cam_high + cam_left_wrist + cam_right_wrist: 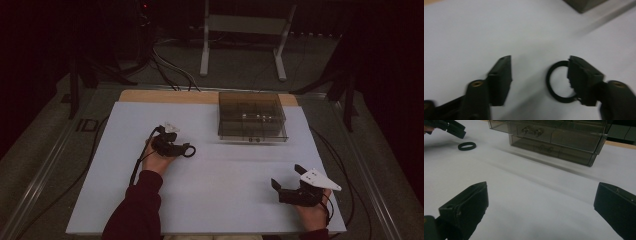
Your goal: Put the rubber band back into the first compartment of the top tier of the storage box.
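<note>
Working spot: white tabletop (210, 200), lit dimly; a wooden strip shows along its far edge.
Ring: black ring (189, 150) lies flat on the tabletop, left of centre, in front of the drawer box and well apart from it.
Left tongs: left tongs (540, 75) low over the ring, jaws partly spread; one jaw overlaps the ring's rim, the other stands clear of it, so nothing is pinched.
Right tongs: right tongs (541, 207) near the front right of the tabletop, jaws wide apart with bare tabletop between them.
Surroundings: smoky see-through drawer box (252, 117) at the far middle, with two drawer fronts stacked one above the other in the right gripper view; a white frame stand (245, 37) on the floor beyond; cables trail off both sides.
In the way: nothing lies between the ring and the drawer box.
Hard to read: ring blurred and half covered by a jaw in the left gripper view; small items inside the drawers too dim to name; background black.
</note>
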A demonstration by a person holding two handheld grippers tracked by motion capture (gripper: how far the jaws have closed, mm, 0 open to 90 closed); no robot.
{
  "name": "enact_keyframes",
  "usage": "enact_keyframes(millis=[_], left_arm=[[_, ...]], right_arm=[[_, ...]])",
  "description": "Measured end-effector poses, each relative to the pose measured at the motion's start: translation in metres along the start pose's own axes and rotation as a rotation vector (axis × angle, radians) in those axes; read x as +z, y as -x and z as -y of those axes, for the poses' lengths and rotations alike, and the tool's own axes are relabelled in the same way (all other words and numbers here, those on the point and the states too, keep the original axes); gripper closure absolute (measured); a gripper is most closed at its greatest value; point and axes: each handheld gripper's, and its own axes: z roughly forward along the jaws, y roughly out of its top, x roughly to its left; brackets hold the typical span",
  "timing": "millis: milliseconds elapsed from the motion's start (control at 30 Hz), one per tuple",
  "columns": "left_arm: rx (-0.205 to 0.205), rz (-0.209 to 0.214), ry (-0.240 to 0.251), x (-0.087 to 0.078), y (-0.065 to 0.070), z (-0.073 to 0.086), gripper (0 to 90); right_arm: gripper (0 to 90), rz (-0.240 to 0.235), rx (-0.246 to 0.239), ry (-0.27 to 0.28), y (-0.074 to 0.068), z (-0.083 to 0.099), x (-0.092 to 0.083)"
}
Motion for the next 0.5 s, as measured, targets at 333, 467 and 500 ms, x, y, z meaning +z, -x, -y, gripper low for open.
enact_keyframes(millis=[333, 467, 500], left_arm=[[0.031, 0.033, -0.058, 0.008, 0.006, 0.003, 66.9], [0.027, 0.035, -0.077, 0.010, 0.008, 0.004, 74.5], [0.031, 0.024, -0.086, 0.011, 0.008, 0.005, 75.7]], right_arm=[[0.0, 0.000, -0.001, -0.001, 0.000, 0.000, 0.000], [0.0, 0.000, -0.001, 0.000, 0.000, 0.000, 0.000], [0.0, 0.001, -0.002, -0.001, 0.000, 0.000, 0.000]])
